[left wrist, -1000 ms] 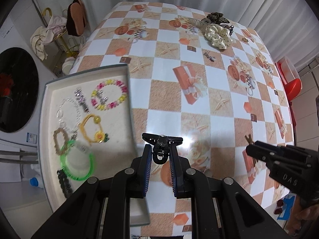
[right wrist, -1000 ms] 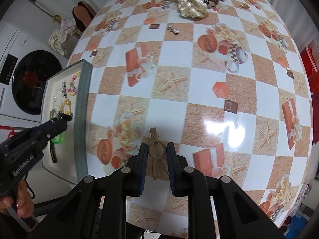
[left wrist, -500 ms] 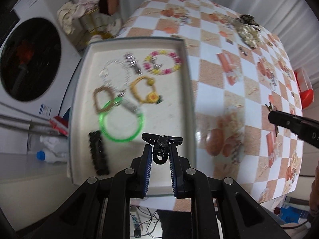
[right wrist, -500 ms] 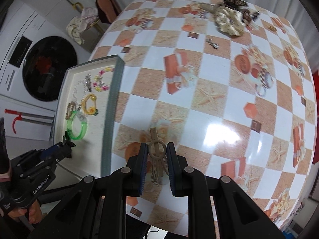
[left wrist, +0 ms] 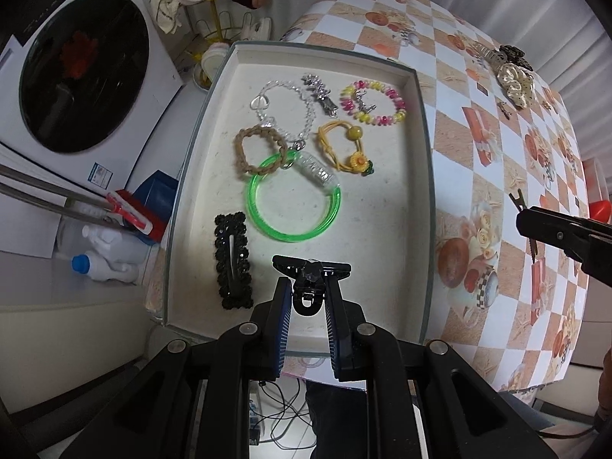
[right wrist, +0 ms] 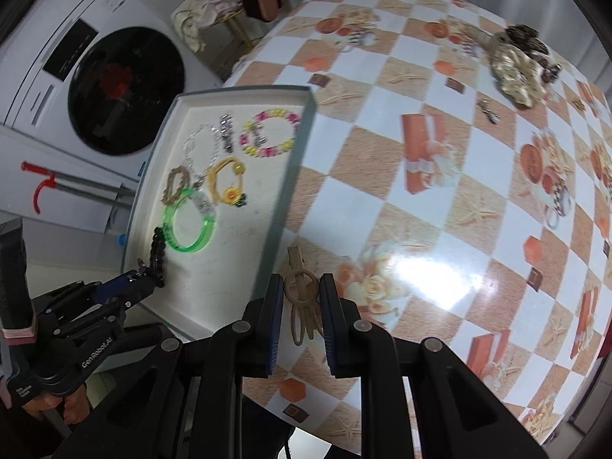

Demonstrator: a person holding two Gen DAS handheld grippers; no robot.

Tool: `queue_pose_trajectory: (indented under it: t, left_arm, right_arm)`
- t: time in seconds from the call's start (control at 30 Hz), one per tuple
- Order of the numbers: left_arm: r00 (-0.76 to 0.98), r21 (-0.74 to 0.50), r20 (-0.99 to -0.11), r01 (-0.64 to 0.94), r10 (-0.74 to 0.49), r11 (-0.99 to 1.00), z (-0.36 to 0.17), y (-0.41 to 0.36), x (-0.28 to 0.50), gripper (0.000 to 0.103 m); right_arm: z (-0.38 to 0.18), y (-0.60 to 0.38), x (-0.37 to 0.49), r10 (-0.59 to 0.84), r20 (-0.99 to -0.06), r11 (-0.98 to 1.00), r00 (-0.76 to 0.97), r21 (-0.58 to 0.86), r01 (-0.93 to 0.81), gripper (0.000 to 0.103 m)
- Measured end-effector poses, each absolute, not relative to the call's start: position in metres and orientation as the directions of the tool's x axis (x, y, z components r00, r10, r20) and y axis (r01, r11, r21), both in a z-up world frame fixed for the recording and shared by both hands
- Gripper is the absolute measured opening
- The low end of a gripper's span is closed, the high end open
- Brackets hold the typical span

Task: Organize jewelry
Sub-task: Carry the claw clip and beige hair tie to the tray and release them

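Jewelry lies gathered in a shallow white tray [left wrist: 422,122] occupying the centre of the left wrist view, set at the edge of the checked tablecloth [left wrist: 497,176]. Contents, from the upper part of the tray downward: a clear bead chain [left wrist: 285,109], a silver charm piece [left wrist: 320,93] just beside it, a pink-and-yellow bead bracelet [left wrist: 374,102] at upper right, a brown braided loop [left wrist: 261,149], a yellow cord bracelet with a flower [left wrist: 344,147], and a green bangle [left wrist: 294,199] whose upper edge overlaps the brown loop. A black beaded hair clip [left wrist: 233,260] lies at the lower left of the tray.

The left gripper [left wrist: 308,298] is clamped on a small black claw clip [left wrist: 310,279], held over the tray's lower centre, beside the black beaded clip. Whether the claw clip touches the tray floor cannot be told.

In the right wrist view, the right gripper [right wrist: 302,306] is closed on a tan hair clip [right wrist: 302,298], held above the tablecloth just right of the tray's wall. A cream scrunchie [right wrist: 516,72] and other small pieces lie at the upper right of that view, well apart from the tray.
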State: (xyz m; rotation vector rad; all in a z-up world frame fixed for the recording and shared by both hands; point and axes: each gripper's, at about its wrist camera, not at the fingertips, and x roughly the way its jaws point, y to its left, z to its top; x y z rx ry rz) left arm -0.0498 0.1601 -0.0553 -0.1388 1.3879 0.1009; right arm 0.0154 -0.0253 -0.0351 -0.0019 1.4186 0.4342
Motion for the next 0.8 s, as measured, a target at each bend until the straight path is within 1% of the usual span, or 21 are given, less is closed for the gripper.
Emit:
queue_pose_trajectory:
  t: [0.57,0.8]
  left_arm:
    - [0.183,-0.062,-0.983,-0.162,-0.032,0.985,-0.063,0.164,-0.051,0.023]
    - [0.173,-0.064,-0.984,-0.179,-0.033,0.982,-0.073,0.168,-0.052,0.023]
  right_arm:
    - [-0.04,-0.008,0.012,0.274,-0.96,0.915,0.064,0.24,-0.325,0.021]
    - [-0.048,0.003,0.017,0.297,-0.954,0.909,0.046,0.267,-0.32,0.021]
